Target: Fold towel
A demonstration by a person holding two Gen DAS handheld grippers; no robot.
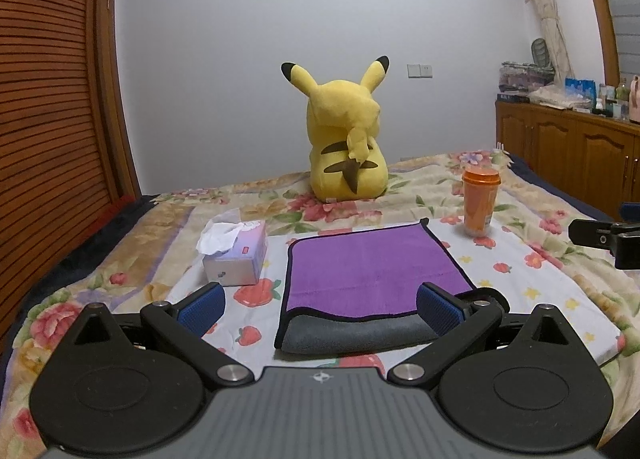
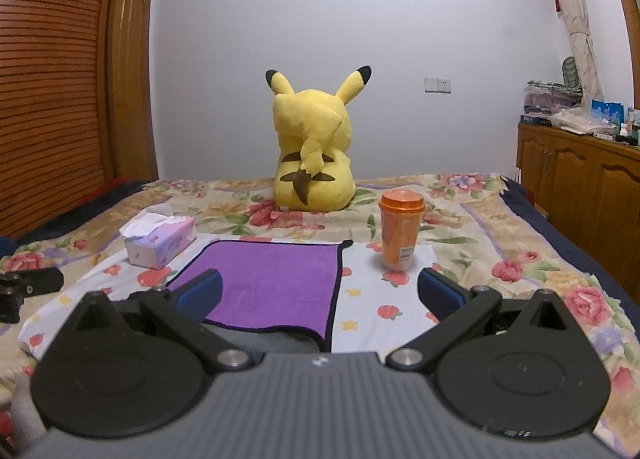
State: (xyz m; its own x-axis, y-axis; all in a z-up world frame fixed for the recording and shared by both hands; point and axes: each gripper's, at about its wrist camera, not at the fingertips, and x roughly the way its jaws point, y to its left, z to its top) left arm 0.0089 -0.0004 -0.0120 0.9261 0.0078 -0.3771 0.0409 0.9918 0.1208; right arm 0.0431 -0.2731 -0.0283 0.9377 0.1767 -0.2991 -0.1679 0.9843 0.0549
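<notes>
A purple towel (image 1: 372,271) with a black hem lies on the flowered bedspread, folded over so a grey underside strip (image 1: 356,335) shows at its near edge. It also shows in the right wrist view (image 2: 272,283). My left gripper (image 1: 320,307) is open and empty, hovering just before the towel's near edge. My right gripper (image 2: 320,295) is open and empty, over the towel's near right corner. The right gripper's tip shows at the right edge of the left wrist view (image 1: 600,239). The left gripper's tip shows at the left edge of the right wrist view (image 2: 28,283).
A tissue box (image 1: 236,255) sits left of the towel. An orange lidded cup (image 1: 480,199) stands at its far right. A yellow plush toy (image 1: 346,139) sits behind on the bed (image 1: 560,299). A wooden cabinet (image 1: 568,155) stands on the right, a slatted wardrobe (image 1: 48,99) on the left.
</notes>
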